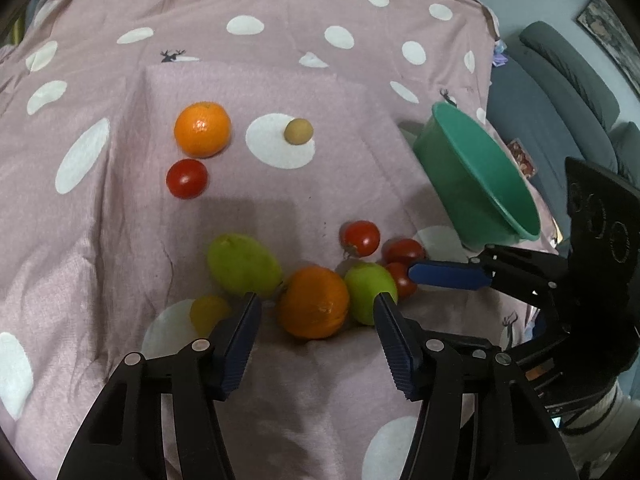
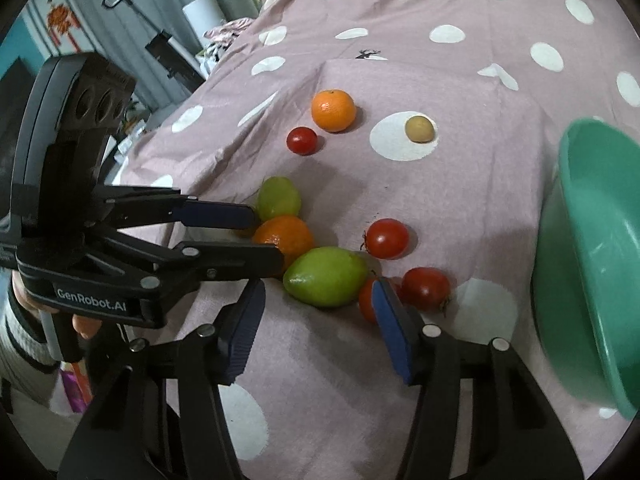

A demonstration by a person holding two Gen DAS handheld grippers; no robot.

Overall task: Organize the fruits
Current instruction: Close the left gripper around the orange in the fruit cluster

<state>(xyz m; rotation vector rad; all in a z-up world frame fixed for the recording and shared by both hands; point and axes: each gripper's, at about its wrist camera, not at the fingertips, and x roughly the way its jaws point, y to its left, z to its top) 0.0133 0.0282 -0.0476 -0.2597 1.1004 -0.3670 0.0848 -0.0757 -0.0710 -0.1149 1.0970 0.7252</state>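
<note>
My left gripper (image 1: pixel 316 308) is open and points down over a cluster of fruit. An orange (image 1: pixel 314 308) lies between its pads, with a small gap on the left side. My right gripper (image 2: pixel 320 292) is open astride a green fruit (image 2: pixel 324 282), and its right pad partly covers a red tomato (image 2: pixel 364 300). In the right wrist view the left gripper's fingers (image 2: pixel 224 216) flank the same orange (image 2: pixel 286 238). A second green fruit (image 1: pixel 244 266) and a yellowish fruit (image 1: pixel 208 312) lie left of the orange. The right gripper's blue finger (image 1: pixel 448 276) reaches in from the right.
A tilted green bowl (image 1: pixel 452 172) stands at the right on the pink dotted cloth (image 1: pixel 100 240). Farther off lie another orange (image 1: pixel 202 130), a tomato (image 1: pixel 187 179) and a small brown fruit (image 1: pixel 298 132). Two more tomatoes (image 2: pixel 387 239) (image 2: pixel 426 288) sit near the bowl (image 2: pixel 592 240).
</note>
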